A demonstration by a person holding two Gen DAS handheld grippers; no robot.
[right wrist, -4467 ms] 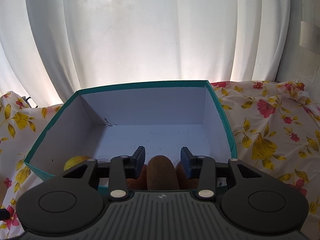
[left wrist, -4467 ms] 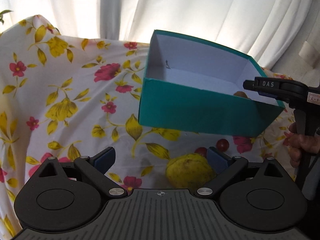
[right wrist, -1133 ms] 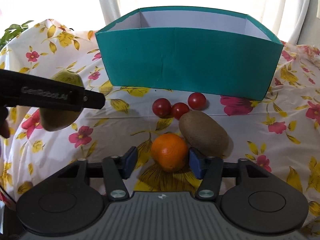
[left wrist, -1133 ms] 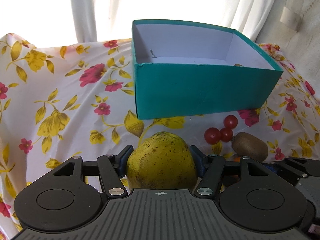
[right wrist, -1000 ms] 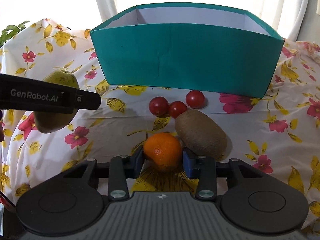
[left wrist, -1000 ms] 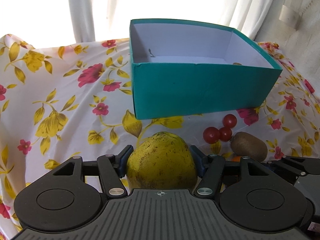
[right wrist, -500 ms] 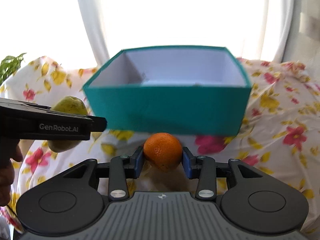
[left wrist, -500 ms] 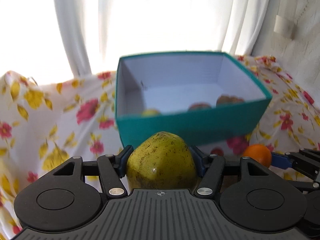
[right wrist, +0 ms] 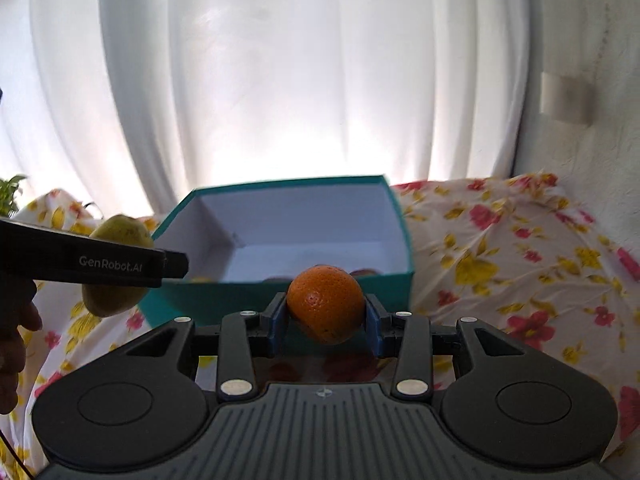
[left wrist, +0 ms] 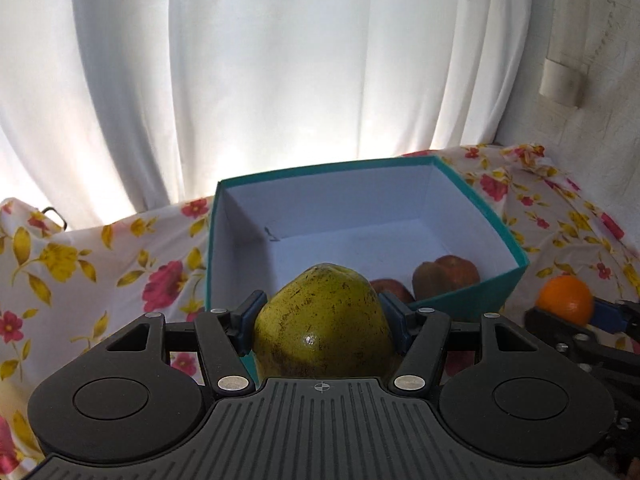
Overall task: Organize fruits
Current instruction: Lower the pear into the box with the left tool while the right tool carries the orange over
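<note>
My left gripper is shut on a yellow-green pear and holds it in the air just before the near wall of the teal box. My right gripper is shut on an orange, held in the air in front of the box. The orange also shows at the right of the left wrist view. The pear shows at the left of the right wrist view, partly behind the left gripper's body. Inside the box lie a kiwi and red fruits.
A floral cloth covers the surface around the box. White curtains hang behind it. A white wall with a fitting is at the right. A green plant shows at the far left.
Both grippers have risen with their fruit and moved closer to the box, so the inside of the box now shows more. The fruit on the cloth has dropped out of view.
</note>
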